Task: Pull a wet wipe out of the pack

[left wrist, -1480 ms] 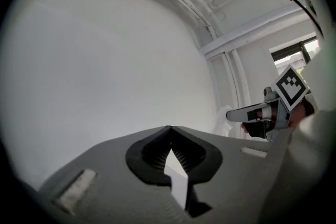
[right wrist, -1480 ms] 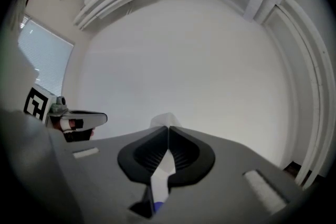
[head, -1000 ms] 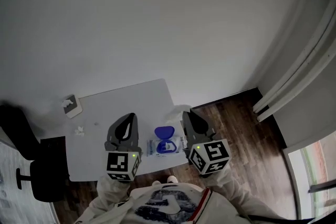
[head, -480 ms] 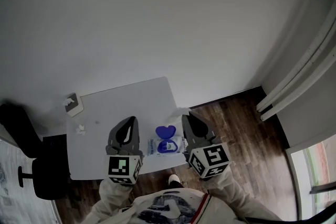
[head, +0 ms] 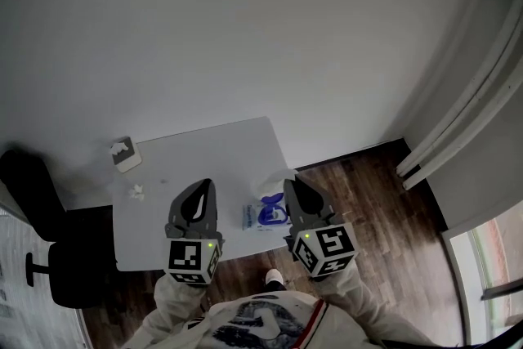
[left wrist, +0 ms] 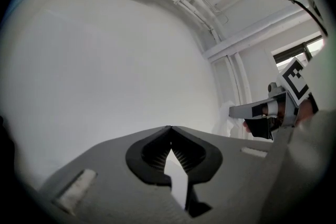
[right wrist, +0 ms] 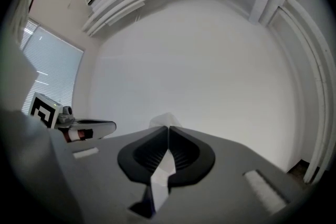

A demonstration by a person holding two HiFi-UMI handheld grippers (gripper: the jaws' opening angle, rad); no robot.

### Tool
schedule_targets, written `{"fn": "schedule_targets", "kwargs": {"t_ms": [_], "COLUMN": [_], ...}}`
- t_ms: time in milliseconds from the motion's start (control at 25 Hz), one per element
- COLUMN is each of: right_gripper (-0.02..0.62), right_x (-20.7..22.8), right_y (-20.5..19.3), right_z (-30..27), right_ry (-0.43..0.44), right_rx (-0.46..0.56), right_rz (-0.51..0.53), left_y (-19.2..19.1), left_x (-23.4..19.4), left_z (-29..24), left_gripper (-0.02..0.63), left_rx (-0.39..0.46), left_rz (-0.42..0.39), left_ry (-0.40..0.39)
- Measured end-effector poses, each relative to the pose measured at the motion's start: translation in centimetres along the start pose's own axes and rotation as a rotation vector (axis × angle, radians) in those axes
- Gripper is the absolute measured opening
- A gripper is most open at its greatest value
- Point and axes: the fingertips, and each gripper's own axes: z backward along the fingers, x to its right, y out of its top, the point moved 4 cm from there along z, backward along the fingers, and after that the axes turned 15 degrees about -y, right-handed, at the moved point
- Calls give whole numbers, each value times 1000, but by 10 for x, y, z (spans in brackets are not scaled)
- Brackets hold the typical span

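Observation:
The wet wipe pack (head: 263, 216), white with a blue lid, lies near the front right corner of the white table (head: 204, 159). My right gripper (head: 288, 184) hangs just above the pack's right side, shut on a white wet wipe (head: 276, 178) that sticks out past its tips. The same wipe (right wrist: 165, 119) shows beyond the meeting jaws in the right gripper view. To the pack's left, my left gripper (head: 204, 185) has its jaws shut with nothing seen in them. From the left gripper view, the right gripper (left wrist: 236, 111) and the wipe (left wrist: 227, 124) appear at the right.
A small box (head: 124, 153) stands at the table's far left corner, with a crumpled white wipe (head: 137, 192) near it. A black chair (head: 41, 241) is left of the table. Dark wood floor (head: 376, 200) lies to the right, a white wall behind.
In the head view the table and pack sit further right and higher. Both grippers stand further left over the table, and the right one now covers part of the blue lid.

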Motion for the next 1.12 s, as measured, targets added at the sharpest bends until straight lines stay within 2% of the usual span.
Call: {"fn": "schedule_targets", "kwargs": {"t_ms": [720, 1120], "right_gripper": [11, 11], "right_x": [-69, -95], "right_y": [-8, -1], "right_z": [86, 136], "right_ry": [-47, -46], "right_rx": [9, 48], "right_rz": [-27, -11], "left_y": [5, 13], "left_x": [20, 42], "left_z": [106, 158], "left_gripper": [5, 5], "left_rx": [10, 39], "left_rz": [-17, -28], "left_ry": [-60, -62]}}
